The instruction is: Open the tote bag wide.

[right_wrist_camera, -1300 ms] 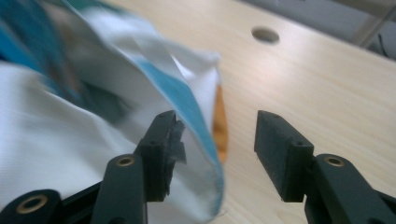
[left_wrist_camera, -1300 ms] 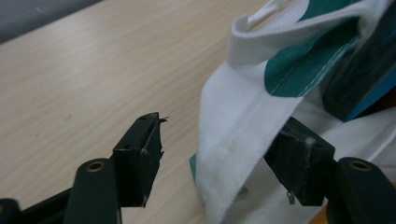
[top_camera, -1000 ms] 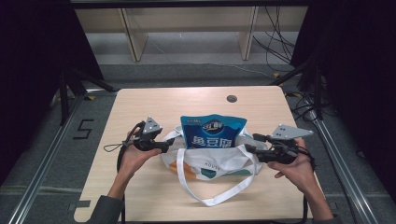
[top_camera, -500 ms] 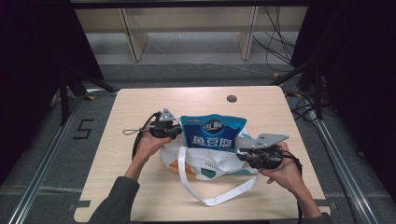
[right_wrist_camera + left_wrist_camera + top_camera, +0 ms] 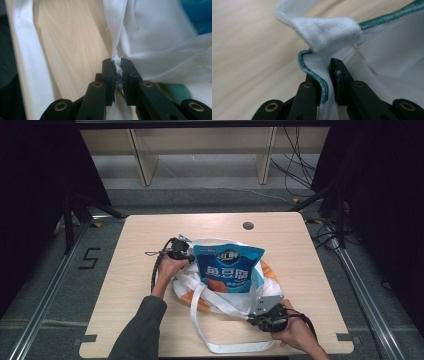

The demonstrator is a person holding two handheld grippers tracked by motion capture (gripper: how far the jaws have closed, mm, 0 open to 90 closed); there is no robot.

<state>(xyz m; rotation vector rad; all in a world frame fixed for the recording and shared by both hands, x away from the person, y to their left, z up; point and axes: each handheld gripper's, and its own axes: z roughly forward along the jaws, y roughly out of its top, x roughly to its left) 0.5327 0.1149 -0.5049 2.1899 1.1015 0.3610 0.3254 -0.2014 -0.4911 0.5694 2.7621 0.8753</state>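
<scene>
Both grippers have just closed on the white bag [image 5: 227,295], mid-surface toward the near edge: left gripper [image 5: 328,75] fingers clamped on the teal-trimmed rim, right gripper [image 5: 116,72] fingers clamped on a thin fold at the near-right corner. Blue pouch [image 5: 229,269] stands in the bag. Risk: right bite is shallow, so cloth may slip on lift; uneven pull could tip the pouch.

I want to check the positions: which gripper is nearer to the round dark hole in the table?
Left. The left gripper pinches the white bag at its far-left rim, near the hole. The right gripper grips the bag's near corner.
</scene>
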